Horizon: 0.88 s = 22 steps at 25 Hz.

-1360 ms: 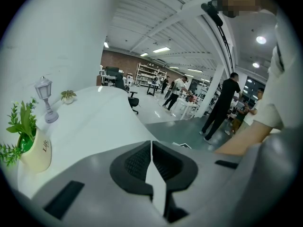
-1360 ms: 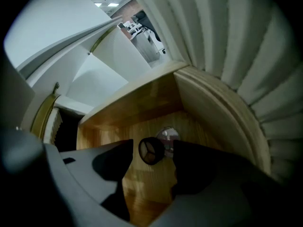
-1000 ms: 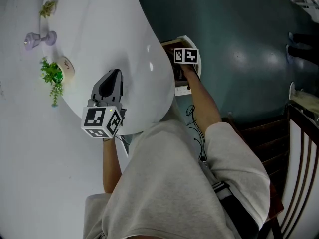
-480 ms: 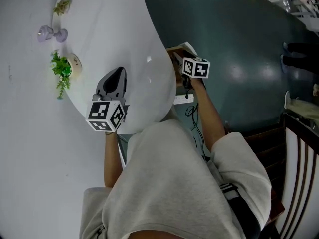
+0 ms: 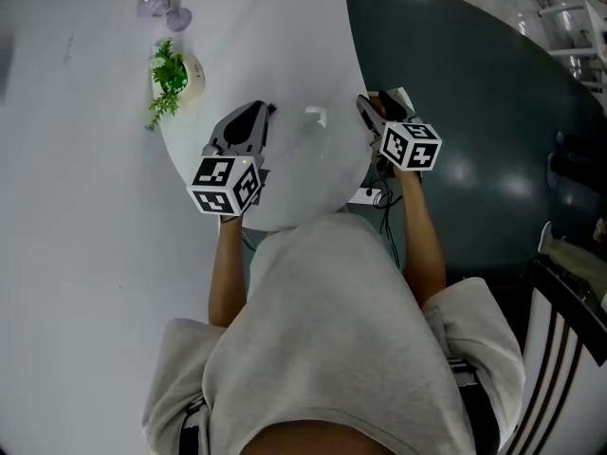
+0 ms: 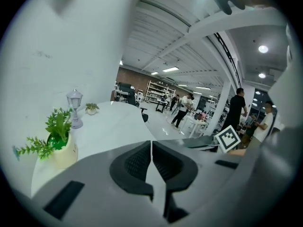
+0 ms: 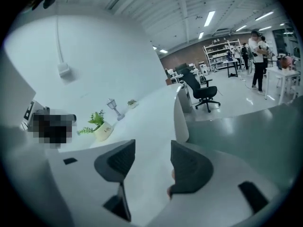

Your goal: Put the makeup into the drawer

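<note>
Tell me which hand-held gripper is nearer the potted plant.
Left. The left hand-held gripper is just right of the potted plant; the right hand-held gripper is farther right, at the table edge.

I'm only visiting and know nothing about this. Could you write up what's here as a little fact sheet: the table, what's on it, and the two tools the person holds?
Surface: white rounded table
On it: potted plant; small lamp ornament
Left hand-held gripper: jaws together, nothing in them
Right hand-held gripper: jaws apart, nothing between them
Floor: dark, glossy
</note>
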Tool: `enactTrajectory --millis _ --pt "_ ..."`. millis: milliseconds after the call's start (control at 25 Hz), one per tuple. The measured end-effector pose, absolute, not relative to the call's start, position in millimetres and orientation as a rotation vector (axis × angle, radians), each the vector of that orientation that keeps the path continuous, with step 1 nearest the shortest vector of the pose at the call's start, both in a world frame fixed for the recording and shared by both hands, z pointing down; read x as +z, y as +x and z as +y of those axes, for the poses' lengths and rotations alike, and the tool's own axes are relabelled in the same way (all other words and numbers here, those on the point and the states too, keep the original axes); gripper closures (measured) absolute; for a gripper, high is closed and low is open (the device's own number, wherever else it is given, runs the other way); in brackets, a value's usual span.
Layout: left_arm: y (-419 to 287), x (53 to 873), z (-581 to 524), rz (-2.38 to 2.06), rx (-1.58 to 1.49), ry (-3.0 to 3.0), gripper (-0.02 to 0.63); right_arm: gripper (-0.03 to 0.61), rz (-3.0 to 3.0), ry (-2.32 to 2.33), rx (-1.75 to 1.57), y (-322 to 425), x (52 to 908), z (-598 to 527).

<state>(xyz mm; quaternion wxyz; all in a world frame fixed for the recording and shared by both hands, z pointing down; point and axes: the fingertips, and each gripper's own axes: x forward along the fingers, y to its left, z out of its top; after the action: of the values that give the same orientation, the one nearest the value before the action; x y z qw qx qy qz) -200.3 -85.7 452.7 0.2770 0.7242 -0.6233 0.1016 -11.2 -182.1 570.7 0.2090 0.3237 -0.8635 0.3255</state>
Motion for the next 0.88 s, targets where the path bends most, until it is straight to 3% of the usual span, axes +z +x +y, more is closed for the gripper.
enactTrajectory --millis 680,880 --pt "-287.1 440.6 -0.8 -1.896 0.185 1.739 0.597 0.336 -2.461 0.429 0.828 -186.0 573.8 -103.6" --pt "-305.2 440.2 15.4 -1.925 0.174 1.704 0.597 0.293 -2.428 0.367 0.781 -212.6 590.8 -83.2"
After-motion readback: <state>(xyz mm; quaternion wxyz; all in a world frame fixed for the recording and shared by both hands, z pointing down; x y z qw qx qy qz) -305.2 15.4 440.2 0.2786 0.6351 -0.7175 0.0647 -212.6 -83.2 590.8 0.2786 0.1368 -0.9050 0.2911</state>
